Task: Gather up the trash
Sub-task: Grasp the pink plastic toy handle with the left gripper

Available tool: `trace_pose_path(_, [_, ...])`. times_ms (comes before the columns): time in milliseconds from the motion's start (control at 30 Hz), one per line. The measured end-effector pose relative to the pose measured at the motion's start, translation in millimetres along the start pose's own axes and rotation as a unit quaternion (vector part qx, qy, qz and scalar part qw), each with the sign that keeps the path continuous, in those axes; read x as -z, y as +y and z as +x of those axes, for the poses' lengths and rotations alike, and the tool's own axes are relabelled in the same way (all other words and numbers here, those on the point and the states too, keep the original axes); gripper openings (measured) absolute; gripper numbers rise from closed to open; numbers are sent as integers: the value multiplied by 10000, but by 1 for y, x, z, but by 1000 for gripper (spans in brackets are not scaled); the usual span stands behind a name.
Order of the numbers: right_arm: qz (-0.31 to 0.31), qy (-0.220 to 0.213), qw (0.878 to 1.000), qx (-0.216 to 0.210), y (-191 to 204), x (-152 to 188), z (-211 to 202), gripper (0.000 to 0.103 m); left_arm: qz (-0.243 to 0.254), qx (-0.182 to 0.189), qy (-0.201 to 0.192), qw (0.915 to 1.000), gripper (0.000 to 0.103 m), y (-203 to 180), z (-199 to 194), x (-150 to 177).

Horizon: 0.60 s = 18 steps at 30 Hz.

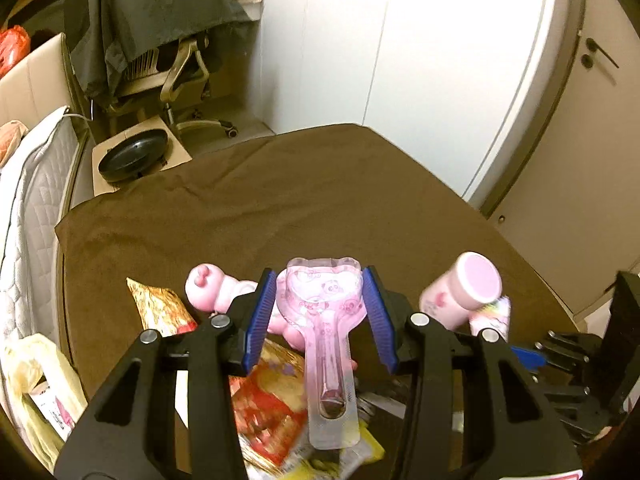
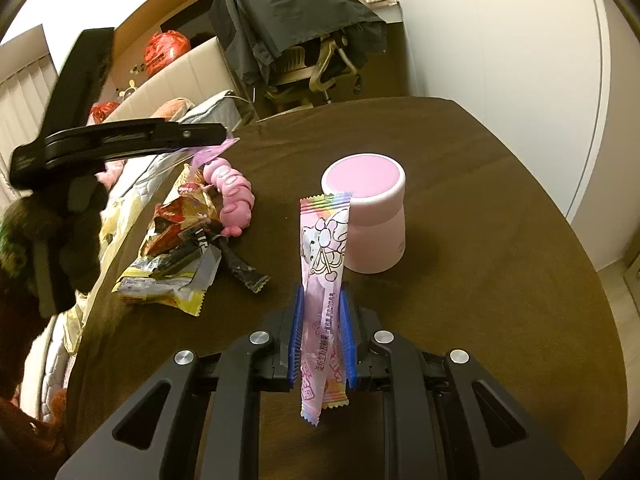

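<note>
My left gripper [image 1: 320, 304] is shut on a clear pink blister pack [image 1: 326, 344] with a bear-shaped head, held above the brown table [image 1: 280, 200]. Under it lie crumpled snack wrappers [image 1: 264, 400], a gold wrapper [image 1: 160, 308] and a pink toy [image 1: 216, 288]. My right gripper [image 2: 322, 312] is shut on a long pink candy wrapper [image 2: 326, 248] with rainbow edges, which stands upright in front of an upturned pink cup [image 2: 368, 216]. The right wrist view shows the left gripper [image 2: 222, 136] raised at the left, over the wrapper pile [image 2: 176, 248] and the pink toy [image 2: 236, 196].
A yellowish plastic bag [image 1: 36, 380] hangs at the table's left edge beside a quilted mattress [image 1: 40, 184]. Beyond the table stand an office chair draped in a dark jacket [image 1: 160, 40], a cardboard box with a black pan [image 1: 134, 156] and white doors [image 1: 440, 60].
</note>
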State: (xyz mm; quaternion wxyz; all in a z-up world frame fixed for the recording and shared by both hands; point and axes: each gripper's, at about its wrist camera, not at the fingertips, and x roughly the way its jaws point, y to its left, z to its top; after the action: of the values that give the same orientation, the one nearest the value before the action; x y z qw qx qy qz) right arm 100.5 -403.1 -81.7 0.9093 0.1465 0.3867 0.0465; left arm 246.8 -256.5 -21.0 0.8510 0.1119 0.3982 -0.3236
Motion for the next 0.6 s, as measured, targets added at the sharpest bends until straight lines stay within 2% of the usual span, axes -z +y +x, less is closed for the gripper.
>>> trace_pose_path(133, [-31,-5,10000,47,5,0,-3,17,164,-51,-92,9998,42,-13,-12,8])
trace_pose_path(400, [-158,-103,9998,114,15,-6,-18,17,0,150,-239,9996,42,-23,-42,23])
trace_pose_path(600, [-230,-238,9994,134,25,-12,-31,17,-176,149,-387,9990,42,-25,-65,42])
